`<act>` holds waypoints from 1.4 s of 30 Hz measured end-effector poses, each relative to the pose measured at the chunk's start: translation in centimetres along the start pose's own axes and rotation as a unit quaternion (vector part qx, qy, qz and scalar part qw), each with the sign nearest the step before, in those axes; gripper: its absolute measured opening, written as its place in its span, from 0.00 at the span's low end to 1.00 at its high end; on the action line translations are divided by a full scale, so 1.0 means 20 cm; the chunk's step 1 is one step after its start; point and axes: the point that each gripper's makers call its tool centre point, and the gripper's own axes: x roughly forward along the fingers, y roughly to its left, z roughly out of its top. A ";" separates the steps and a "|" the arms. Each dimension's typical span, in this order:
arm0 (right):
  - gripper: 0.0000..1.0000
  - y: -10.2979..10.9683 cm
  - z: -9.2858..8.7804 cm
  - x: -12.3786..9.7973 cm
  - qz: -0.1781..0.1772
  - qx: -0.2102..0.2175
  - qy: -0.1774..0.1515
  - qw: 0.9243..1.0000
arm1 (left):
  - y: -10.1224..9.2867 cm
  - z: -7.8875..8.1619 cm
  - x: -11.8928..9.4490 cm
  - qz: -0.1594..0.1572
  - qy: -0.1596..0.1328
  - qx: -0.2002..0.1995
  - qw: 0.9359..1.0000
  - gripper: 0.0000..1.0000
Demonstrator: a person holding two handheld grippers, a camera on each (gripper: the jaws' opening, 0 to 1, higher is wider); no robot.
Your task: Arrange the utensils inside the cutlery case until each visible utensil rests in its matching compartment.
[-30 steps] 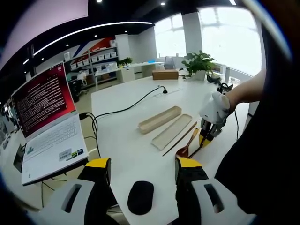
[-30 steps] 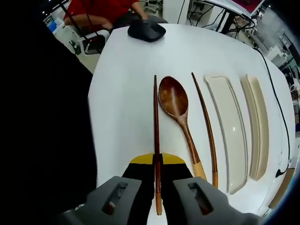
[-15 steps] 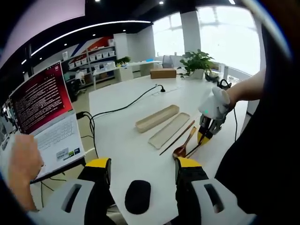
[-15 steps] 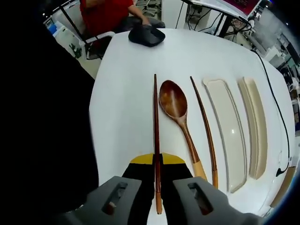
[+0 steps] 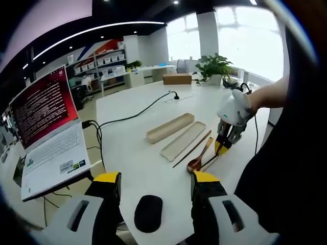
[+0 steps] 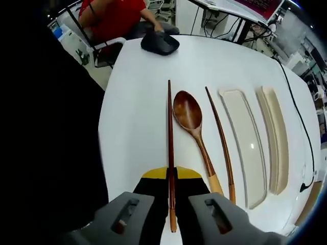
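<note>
My right gripper (image 6: 171, 191) is shut on a dark wooden chopstick (image 6: 170, 138), lifted off the white table (image 6: 133, 127). A wooden spoon (image 6: 190, 115) lies beside it, then a second chopstick (image 6: 218, 135). Further right lie a flat beige lid (image 6: 245, 138) and the cutlery case (image 6: 276, 138), both without utensils in them. In the left gripper view my left gripper (image 5: 156, 184) stands open with nothing between its jaws, over the table's near end. The right gripper (image 5: 225, 145) shows there with the chopstick (image 5: 208, 162), beside the spoon (image 5: 198, 161), lid (image 5: 183, 141) and case (image 5: 169, 127).
A black mouse (image 5: 148, 213) lies just ahead of my left gripper, also in the right gripper view as the mouse (image 6: 159, 42). A laptop (image 5: 46, 138) stands at the left, a black cable (image 5: 138, 116) crosses the table, and a plant (image 5: 217, 69) and box (image 5: 179, 79) stand far off. A person in red (image 6: 115, 15) sits beyond the table.
The right gripper has risen slightly with the chopstick held. A hand that showed at the laptop half a second ago is gone. The left gripper has hardly moved.
</note>
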 end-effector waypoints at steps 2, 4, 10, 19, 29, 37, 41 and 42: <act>0.00 0.01 0.01 -0.01 0.002 -0.001 -0.004 1.000 | -0.01 0.00 0.00 -0.001 -0.001 0.000 1.000 0.56; 0.00 0.01 0.03 -0.01 0.005 -0.001 -0.013 1.000 | -0.01 0.00 0.00 -0.002 -0.001 0.000 1.000 0.56; 0.00 0.02 0.04 -0.02 0.006 0.000 -0.021 1.000 | -0.03 -0.01 -0.01 -0.003 0.003 0.000 1.000 0.56; 0.00 0.05 0.00 0.01 0.013 -0.018 -0.002 1.000 | -0.01 0.01 -0.03 0.002 0.002 0.005 1.000 0.56; 0.00 0.07 -0.01 0.00 0.017 -0.018 0.003 1.000 | 0.02 0.02 0.04 -0.012 -0.002 0.007 1.000 0.56; 0.00 0.07 -0.01 -0.02 0.015 -0.008 -0.006 1.000 | -0.04 0.10 0.08 -0.026 -0.012 0.011 1.000 0.56; 0.00 0.07 -0.03 -0.03 0.014 -0.001 -0.008 1.000 | -0.08 0.12 0.09 -0.034 -0.007 0.017 0.999 0.55; 0.00 0.06 -0.03 -0.03 0.012 -0.001 -0.009 1.000 | -0.08 0.12 0.09 -0.035 -0.006 0.019 0.999 0.56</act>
